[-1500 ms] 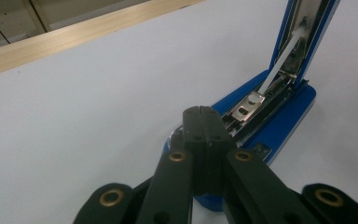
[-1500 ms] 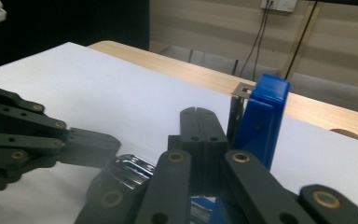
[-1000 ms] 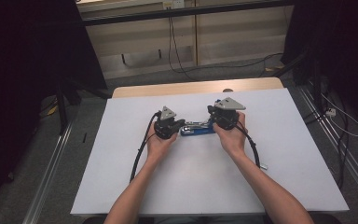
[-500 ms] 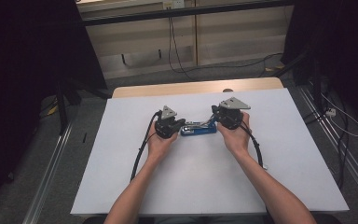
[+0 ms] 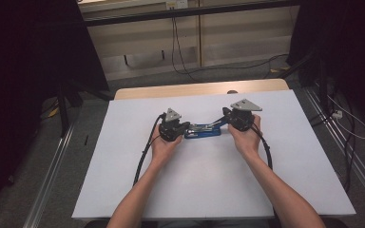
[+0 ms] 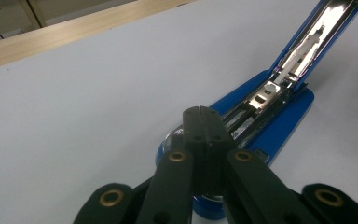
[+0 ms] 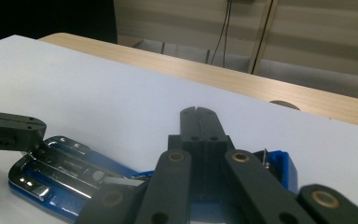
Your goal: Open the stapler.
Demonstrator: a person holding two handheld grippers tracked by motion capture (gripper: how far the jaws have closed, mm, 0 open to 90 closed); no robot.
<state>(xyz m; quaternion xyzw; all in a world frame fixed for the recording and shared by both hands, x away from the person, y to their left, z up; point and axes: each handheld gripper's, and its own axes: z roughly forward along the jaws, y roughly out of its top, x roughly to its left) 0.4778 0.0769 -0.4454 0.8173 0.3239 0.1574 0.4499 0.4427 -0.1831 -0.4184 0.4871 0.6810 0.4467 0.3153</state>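
Up close, left gripper (image 6: 201, 114) view reveals blue stapler (image 6: 279, 116) hinged open.

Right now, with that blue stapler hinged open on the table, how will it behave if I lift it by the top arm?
The stapler looks rigid, blue casing over shiny metal, so probably heavy for its size. Its hinged top arm stands swung open, so the base would likely dangle and swing. It sits flat on the table, so rolling seems unlikely.
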